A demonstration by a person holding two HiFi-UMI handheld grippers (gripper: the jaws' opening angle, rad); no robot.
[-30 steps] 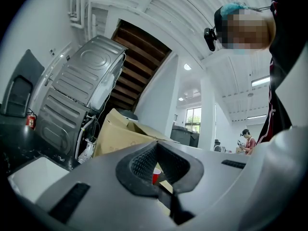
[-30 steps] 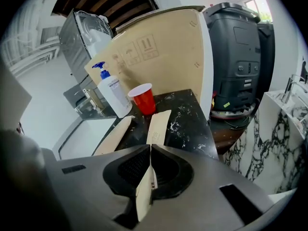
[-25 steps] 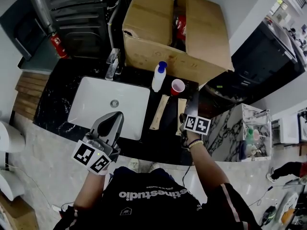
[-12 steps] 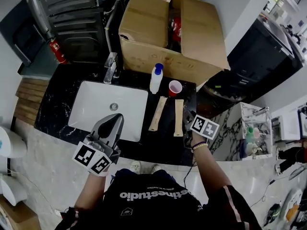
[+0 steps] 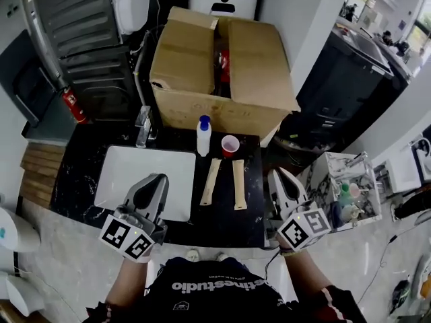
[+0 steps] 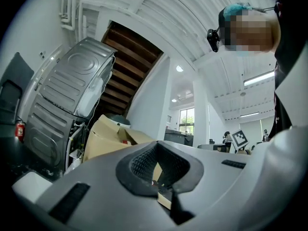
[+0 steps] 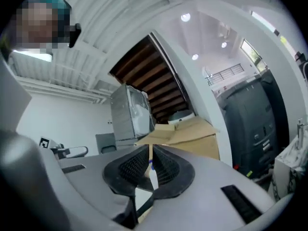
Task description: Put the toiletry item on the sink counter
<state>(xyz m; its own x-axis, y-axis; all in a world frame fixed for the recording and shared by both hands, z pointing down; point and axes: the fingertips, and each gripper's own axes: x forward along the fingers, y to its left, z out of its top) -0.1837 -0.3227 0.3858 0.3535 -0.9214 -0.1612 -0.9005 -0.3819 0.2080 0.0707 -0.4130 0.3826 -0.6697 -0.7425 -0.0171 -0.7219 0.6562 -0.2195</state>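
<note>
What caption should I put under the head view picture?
Two tan packets lie on the black counter beside the white sink; left gripper and right gripper hover shut.

Head view. 12 o'clock: open cardboard box (image 5: 256, 66), with a white appliance (image 5: 223, 2) behind it. Below the box: an upright white bottle (image 5: 203, 137) with a blue cap, and a red cup (image 5: 229, 146) just beside it at 3 o'clock. 10 o'clock: fire extinguisher (image 5: 71, 105). 4 o'clock: marble table (image 5: 330, 170) bearing small bottles.

Black marble sink counter (image 5: 225, 224): white rectangular basin (image 5: 145, 173) in left part. Right of basin, tan flat toiletry item (image 5: 210, 182); second tan flat item (image 5: 239, 184) beside it. Behind them, white blue-capped bottle (image 5: 203, 137), red plastic cup (image 5: 230, 145) to its right. Open cardboard box (image 5: 195, 73) behind counter.
</note>
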